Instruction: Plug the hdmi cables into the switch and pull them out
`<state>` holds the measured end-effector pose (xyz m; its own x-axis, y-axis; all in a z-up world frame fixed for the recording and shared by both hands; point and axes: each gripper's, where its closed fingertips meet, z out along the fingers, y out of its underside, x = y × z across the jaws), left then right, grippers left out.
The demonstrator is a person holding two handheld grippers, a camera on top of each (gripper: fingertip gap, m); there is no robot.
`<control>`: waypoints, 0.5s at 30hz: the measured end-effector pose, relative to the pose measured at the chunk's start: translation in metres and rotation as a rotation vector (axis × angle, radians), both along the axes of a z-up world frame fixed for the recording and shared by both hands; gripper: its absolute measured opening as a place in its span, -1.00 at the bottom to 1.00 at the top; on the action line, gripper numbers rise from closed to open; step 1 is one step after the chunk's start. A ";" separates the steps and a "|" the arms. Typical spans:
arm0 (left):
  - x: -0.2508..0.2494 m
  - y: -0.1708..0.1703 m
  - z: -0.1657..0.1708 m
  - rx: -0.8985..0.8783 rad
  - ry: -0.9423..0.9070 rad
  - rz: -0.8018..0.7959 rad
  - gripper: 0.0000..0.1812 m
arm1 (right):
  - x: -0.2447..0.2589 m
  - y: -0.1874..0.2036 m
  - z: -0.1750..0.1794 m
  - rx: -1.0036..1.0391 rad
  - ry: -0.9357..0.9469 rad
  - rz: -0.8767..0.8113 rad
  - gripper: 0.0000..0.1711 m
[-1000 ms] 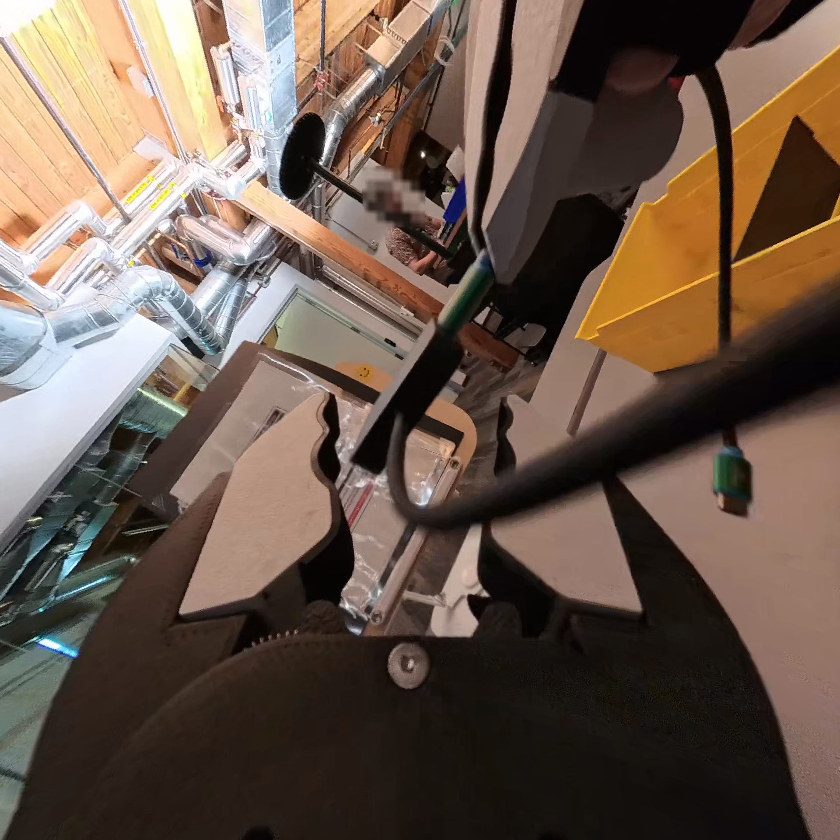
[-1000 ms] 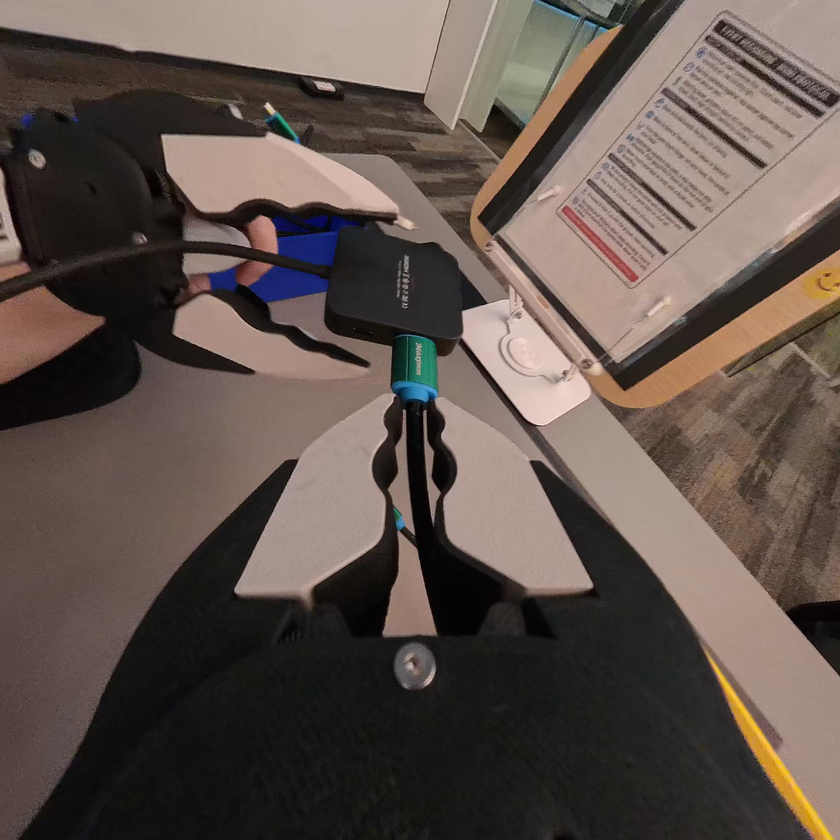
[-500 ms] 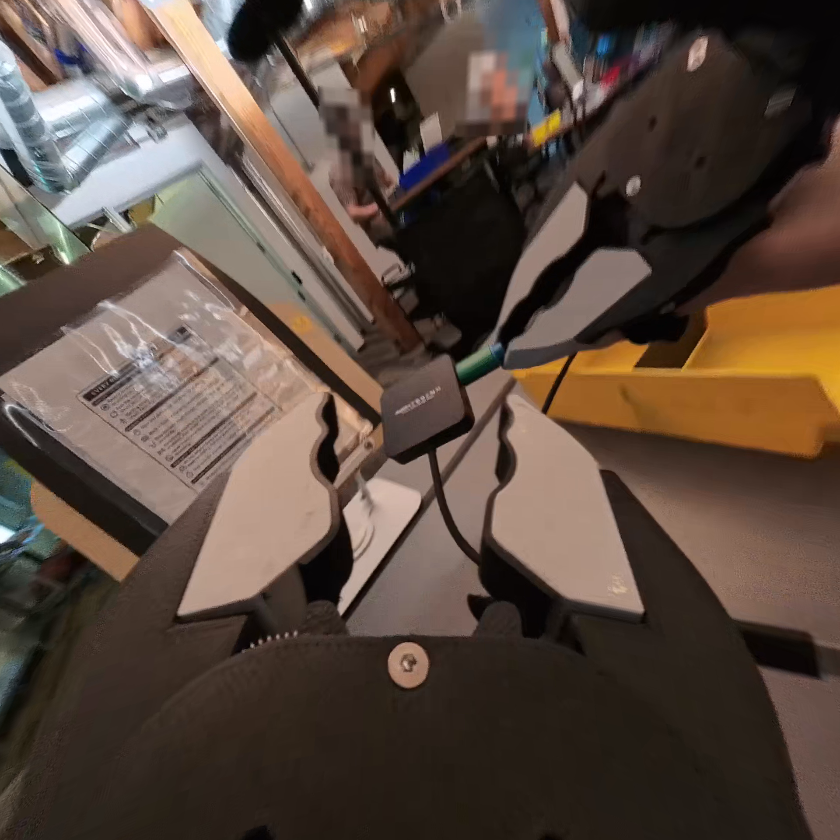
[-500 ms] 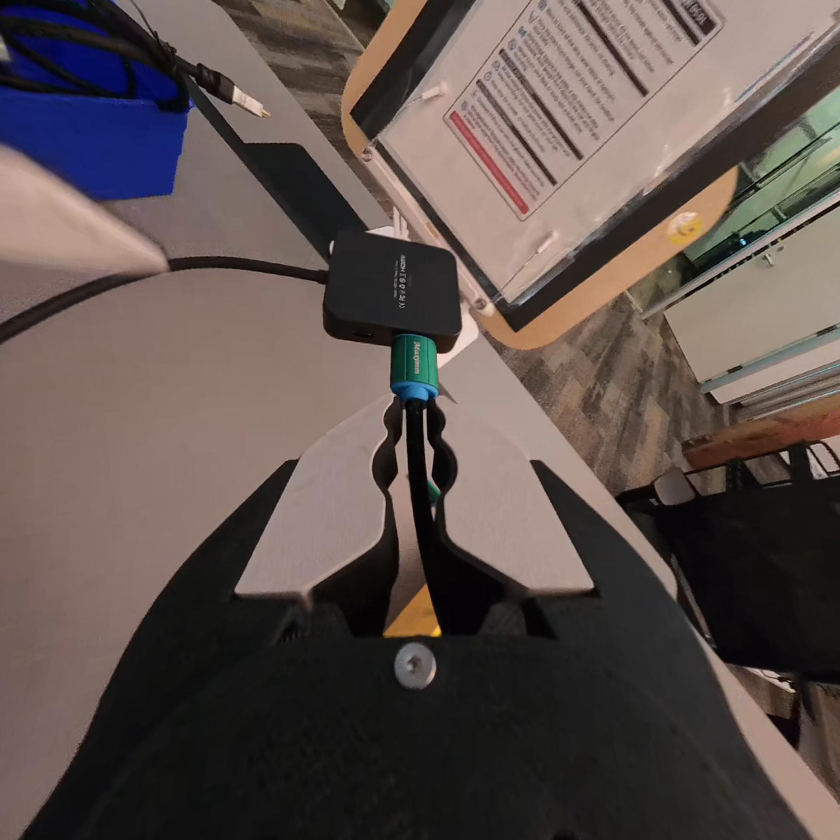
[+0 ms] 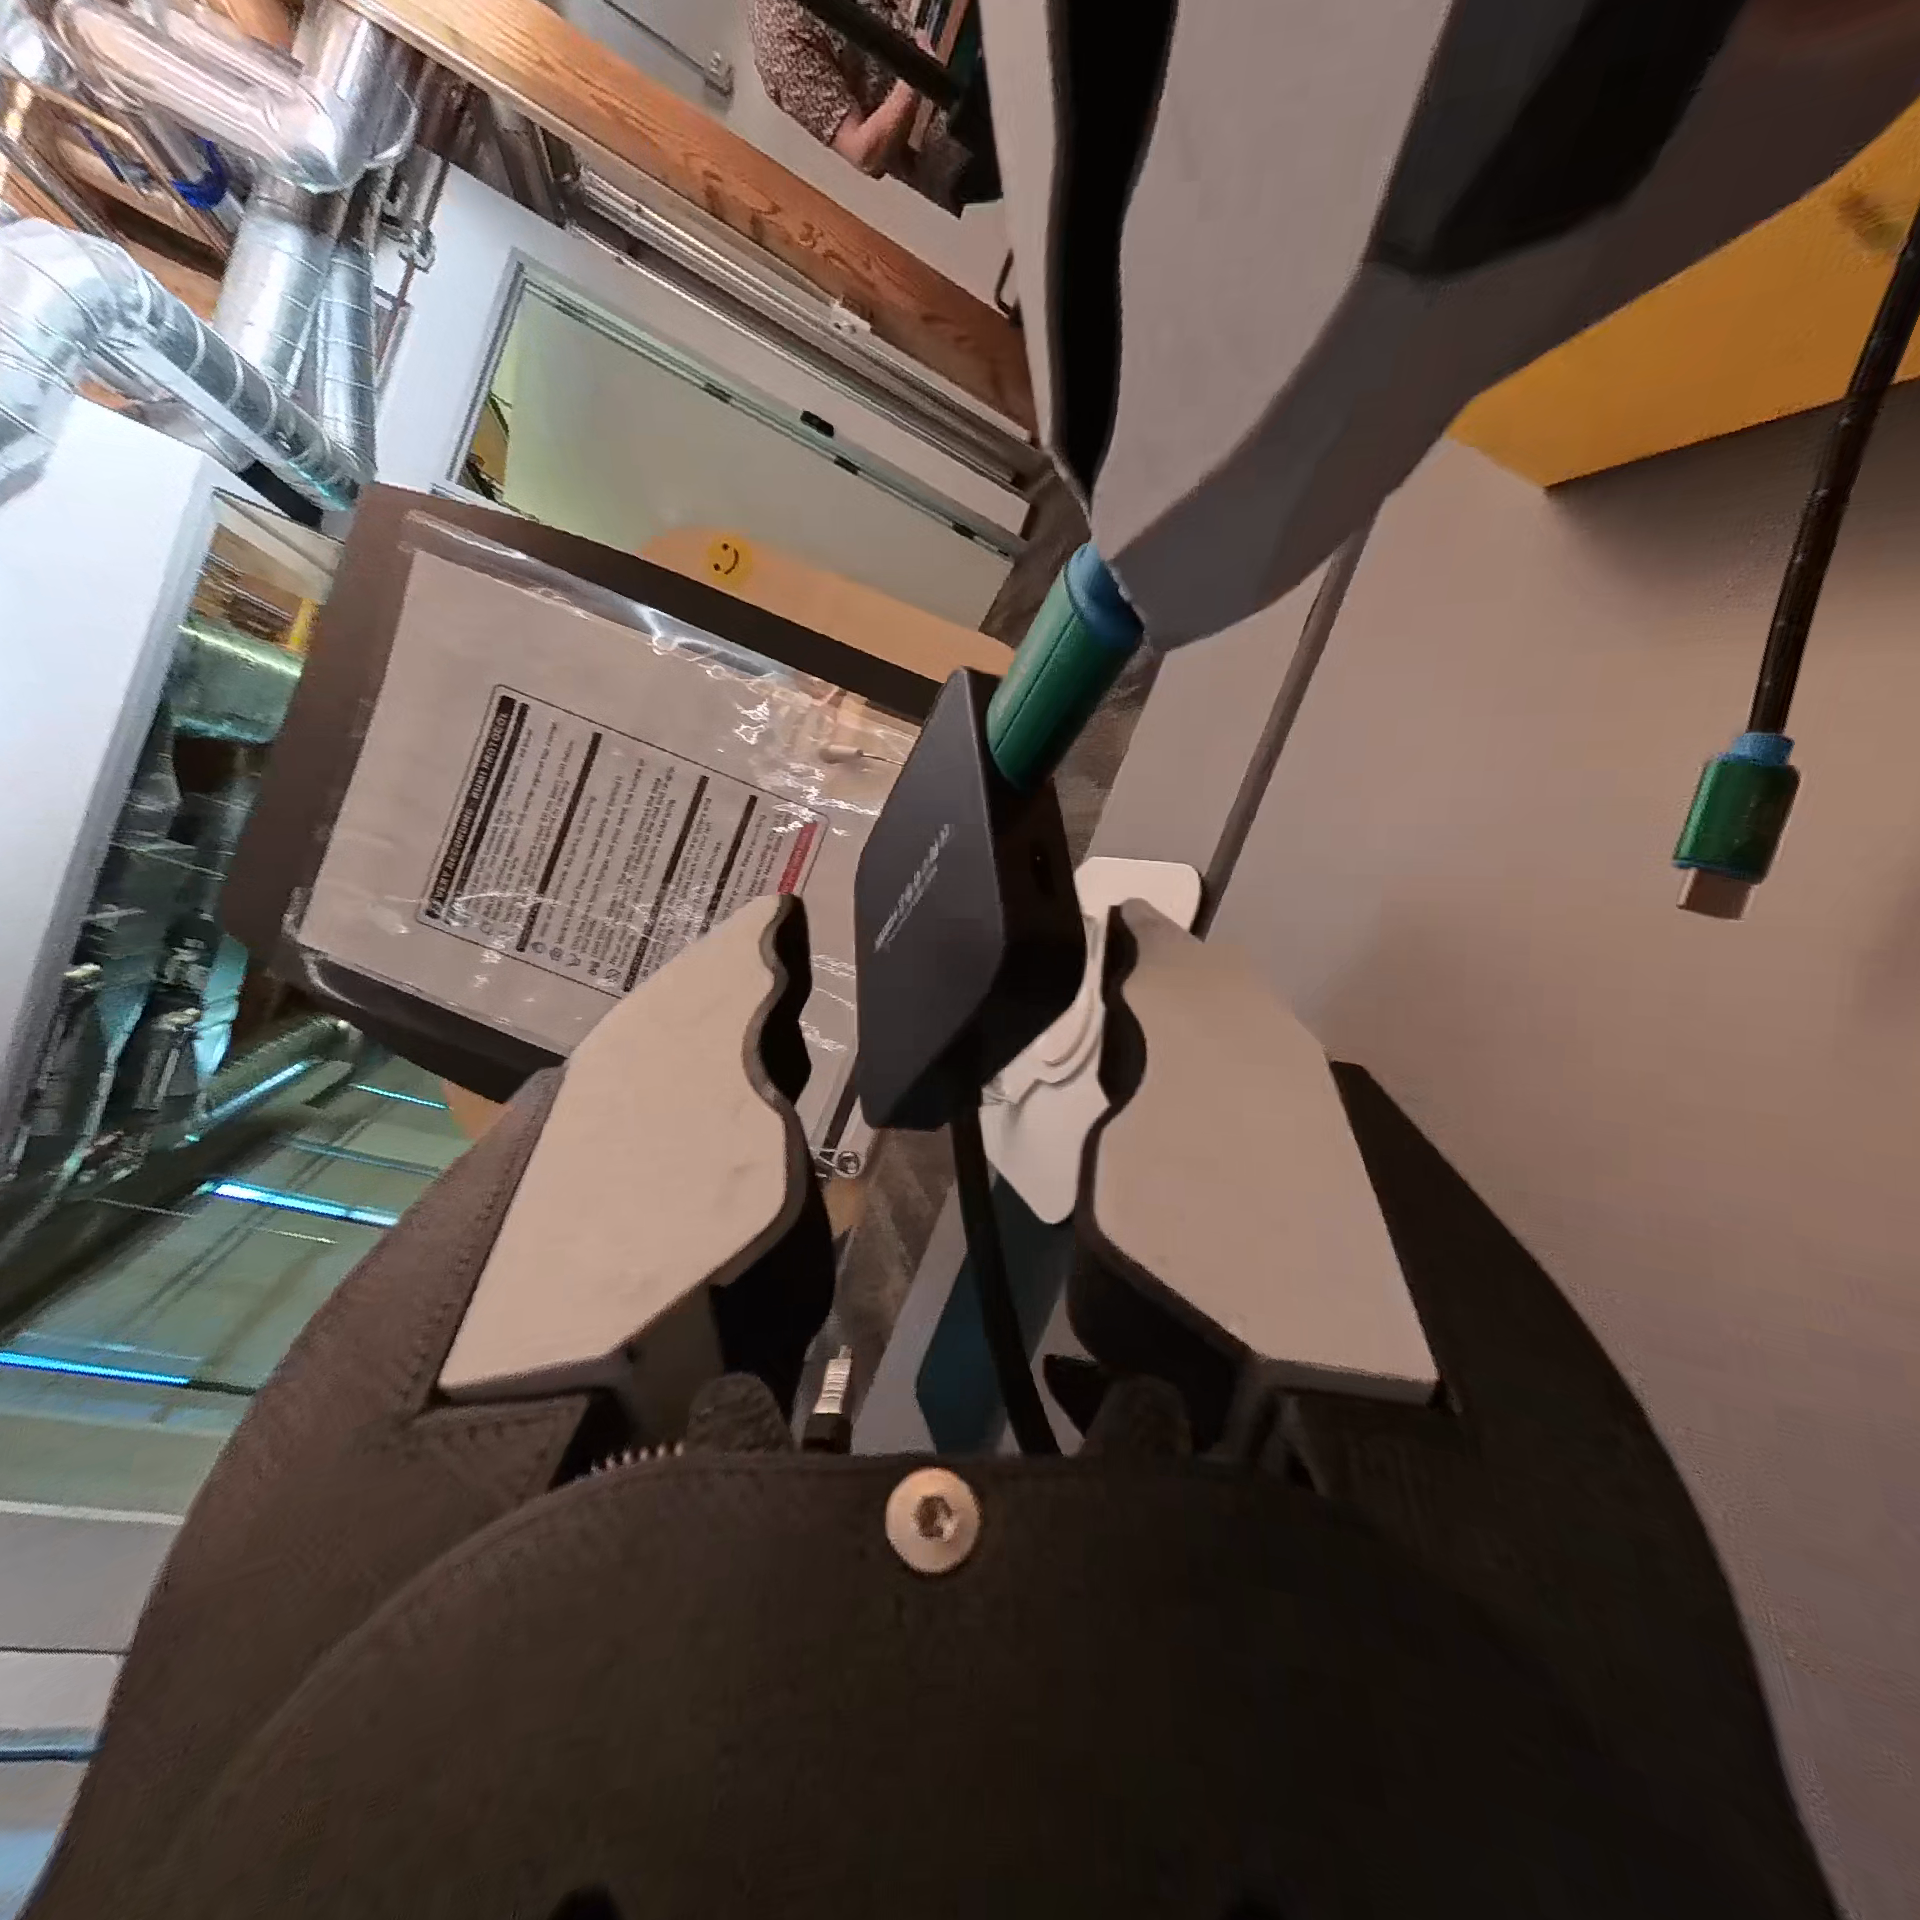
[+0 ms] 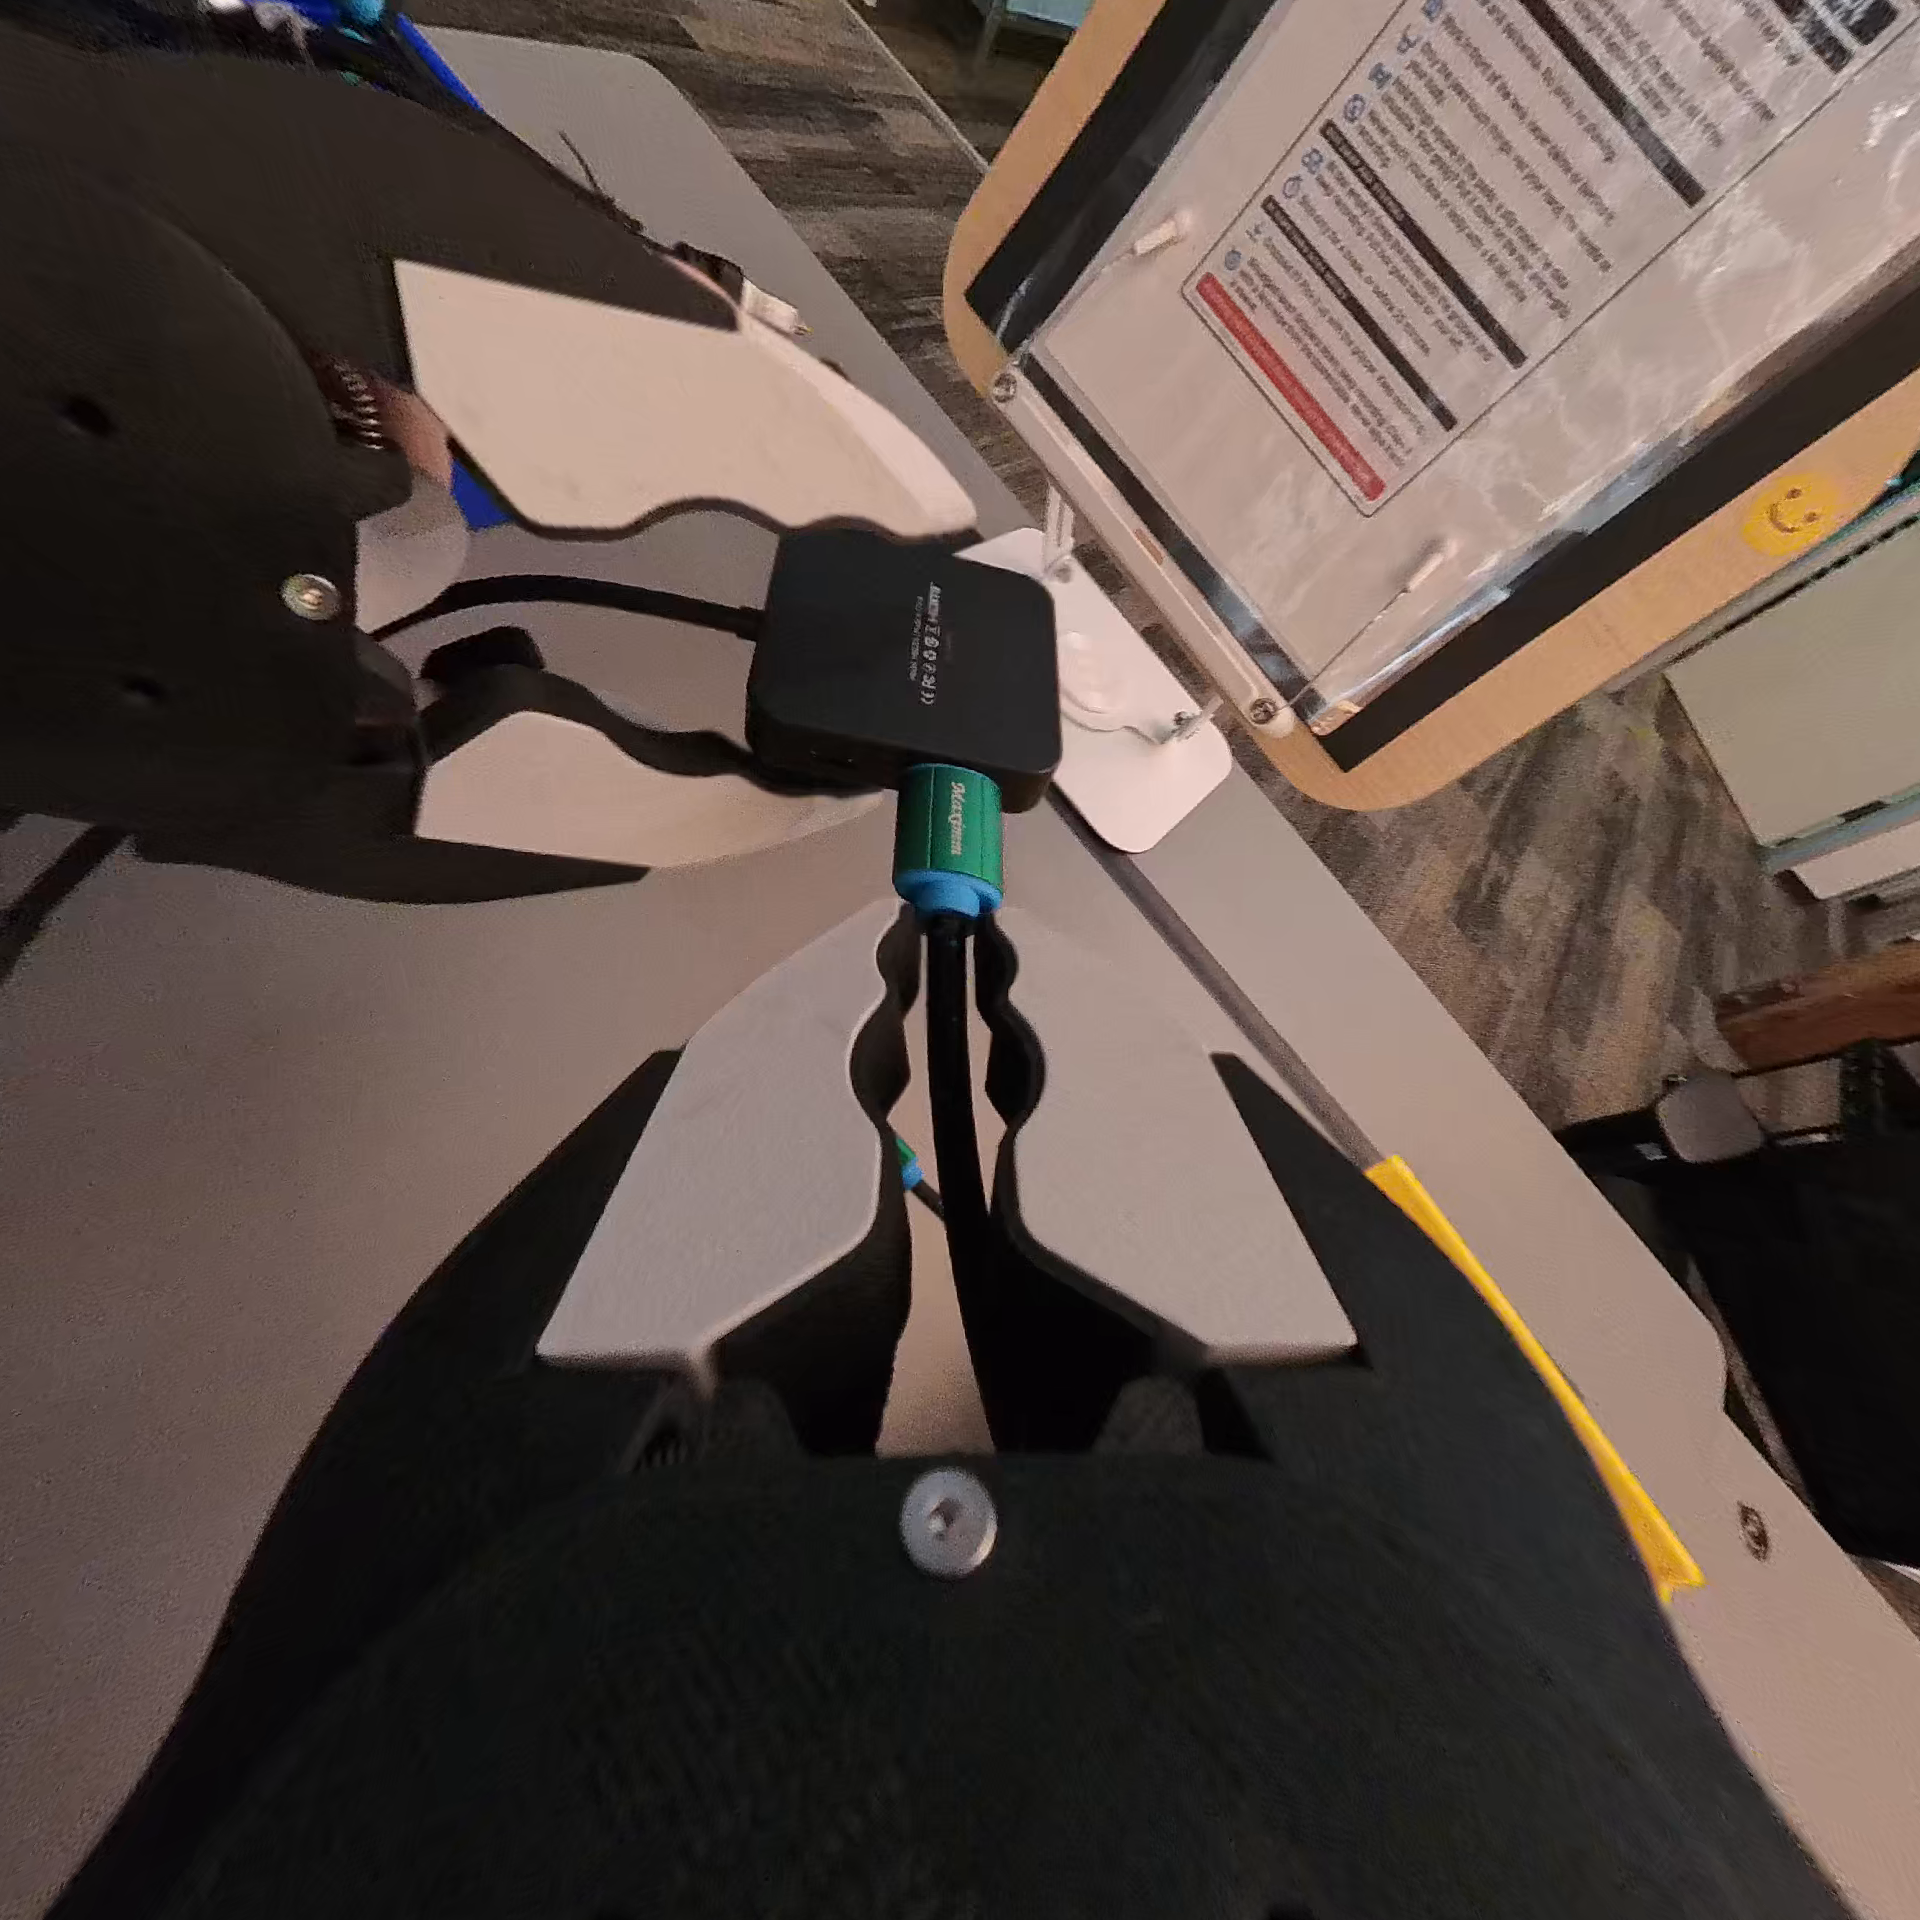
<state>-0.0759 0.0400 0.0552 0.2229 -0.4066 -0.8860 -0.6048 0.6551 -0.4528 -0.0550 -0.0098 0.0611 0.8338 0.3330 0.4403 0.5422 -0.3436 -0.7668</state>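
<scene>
Looking along the left gripper, the black switch is seen turned edge-on in the wide gap between the two grey fingers, near their tips, and no contact with either finger can be made out; the jaws stand well apart and nothing is gripped. The switch's own black lead is seen trailing back between the fingers towards the gripper body. A green plug is seated in the far edge of the switch, with the right gripper reaching in from above, right at the plug's blue collar. A second green plug (on the other end of a black cable) is seen hanging free to the right, over the grey table, below a yellow bin. In the right wrist view, the right gripper is closed on the black hdmi cable just behind the green plug, which is pushed into the near side of the switch. The left gripper is seen from the left, its fingers spread above and below the switch. A framed notice on a white stand is seen just beyond the table edge.
</scene>
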 end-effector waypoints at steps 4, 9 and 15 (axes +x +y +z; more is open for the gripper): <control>0.001 -0.007 0.000 0.089 0.019 -0.049 -0.67 | -0.004 -0.005 0.000 -0.033 0.046 0.041 -0.87; 0.003 -0.007 -0.005 0.191 0.066 -0.033 -0.82 | -0.003 -0.007 -0.007 -0.091 0.079 0.067 -0.87; -0.001 0.003 -0.004 0.159 0.068 0.013 -0.84 | -0.006 0.004 0.006 0.025 0.150 0.126 -0.66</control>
<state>-0.0771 0.0426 0.0510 0.1643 -0.2573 -0.9523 -0.6392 0.7075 -0.3014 -0.0614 -0.0058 0.0667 0.8431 0.4289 0.3243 0.4590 -0.2600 -0.8495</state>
